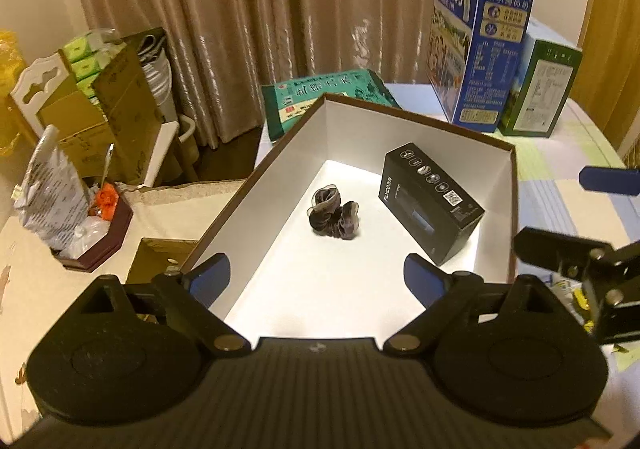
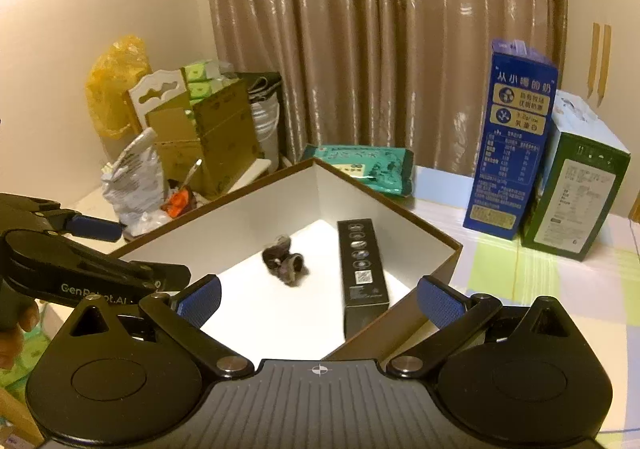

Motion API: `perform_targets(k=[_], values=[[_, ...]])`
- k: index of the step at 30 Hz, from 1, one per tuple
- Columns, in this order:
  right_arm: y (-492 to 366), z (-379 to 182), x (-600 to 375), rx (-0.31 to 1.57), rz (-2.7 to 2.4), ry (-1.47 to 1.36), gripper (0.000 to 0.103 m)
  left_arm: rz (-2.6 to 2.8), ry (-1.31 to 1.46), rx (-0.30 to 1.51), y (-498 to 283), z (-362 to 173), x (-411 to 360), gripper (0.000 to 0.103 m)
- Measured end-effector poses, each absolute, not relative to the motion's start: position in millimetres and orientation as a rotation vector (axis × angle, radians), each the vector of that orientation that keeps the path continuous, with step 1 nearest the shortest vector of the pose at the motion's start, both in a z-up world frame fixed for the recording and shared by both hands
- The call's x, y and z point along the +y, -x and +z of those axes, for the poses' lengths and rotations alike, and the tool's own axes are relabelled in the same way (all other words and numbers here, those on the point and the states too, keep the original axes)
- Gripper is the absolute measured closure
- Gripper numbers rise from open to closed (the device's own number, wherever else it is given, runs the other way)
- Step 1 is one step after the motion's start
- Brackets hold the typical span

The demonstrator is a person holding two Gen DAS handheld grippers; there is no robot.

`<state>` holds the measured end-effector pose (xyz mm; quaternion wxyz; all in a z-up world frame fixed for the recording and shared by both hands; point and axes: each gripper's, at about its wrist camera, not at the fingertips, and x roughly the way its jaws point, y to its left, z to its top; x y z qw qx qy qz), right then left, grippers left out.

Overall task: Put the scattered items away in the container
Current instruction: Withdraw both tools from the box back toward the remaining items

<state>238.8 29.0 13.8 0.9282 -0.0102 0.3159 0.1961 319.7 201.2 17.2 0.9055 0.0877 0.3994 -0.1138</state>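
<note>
Both grippers, left gripper [image 1: 318, 277] and right gripper [image 2: 318, 299], hover released over the white container [image 1: 496, 185]. Ahead of them, inside, a black box [image 1: 430, 203] lies flat, long axis running away from the fingers, beside a dark scrunchie [image 1: 334, 218].

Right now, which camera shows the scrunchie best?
The left wrist view: the scrunchie lies sharp and unobstructed on the box floor, beside the black carton. In the right wrist view it is smaller and blurred.
</note>
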Motion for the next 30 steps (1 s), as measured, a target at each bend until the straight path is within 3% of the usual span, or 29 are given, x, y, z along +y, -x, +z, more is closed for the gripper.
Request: perform_targets(k=[14, 30], values=[[-174, 37, 28, 0.579, 0.512, 0.031, 0.002, -0.151, -0.133, 0.779, -233, 42, 221, 0.008], [-118, 30, -10, 0.649, 0.587, 0.058, 0.002, -0.119, -0.106, 0.797, -158, 44, 203, 0.008]])
